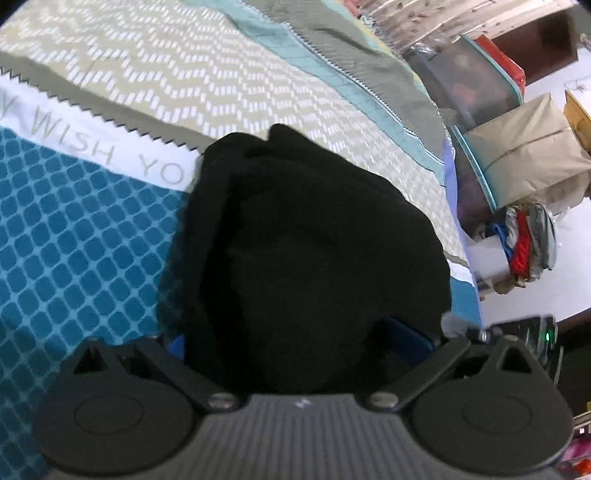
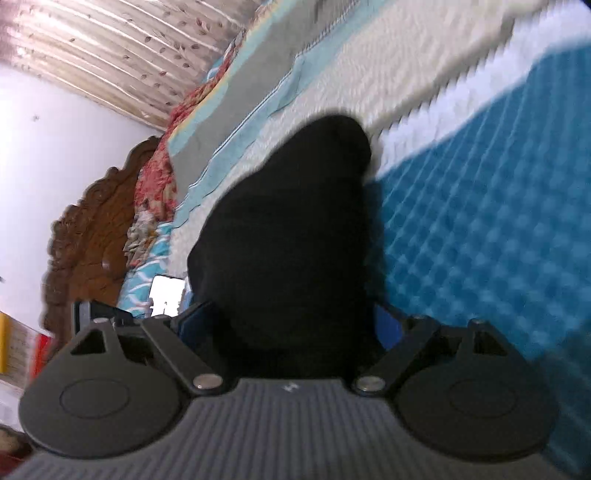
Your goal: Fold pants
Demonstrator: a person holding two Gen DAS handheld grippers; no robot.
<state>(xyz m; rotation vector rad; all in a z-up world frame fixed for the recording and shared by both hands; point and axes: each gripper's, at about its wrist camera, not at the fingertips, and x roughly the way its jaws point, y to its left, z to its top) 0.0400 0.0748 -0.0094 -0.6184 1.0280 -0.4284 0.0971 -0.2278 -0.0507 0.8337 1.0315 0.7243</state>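
Where pants (image 1: 314,240) bunch, storage bags (image 1: 509,140) stand beside.

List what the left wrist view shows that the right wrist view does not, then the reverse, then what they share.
Only the left wrist view: grey lettering on a white band of the bedspread, a tan cloth-wrapped bundle and stacked storage bags beside the bed, and a pile of folded clothes.

Only the right wrist view: a carved wooden headboard, a floral quilt bunched against it, and a phone-like screen lying on the bed.

Both: the black pants bulging between wide jaws, the blue diamond-patterned bedspread, and a leaf-print curtain.
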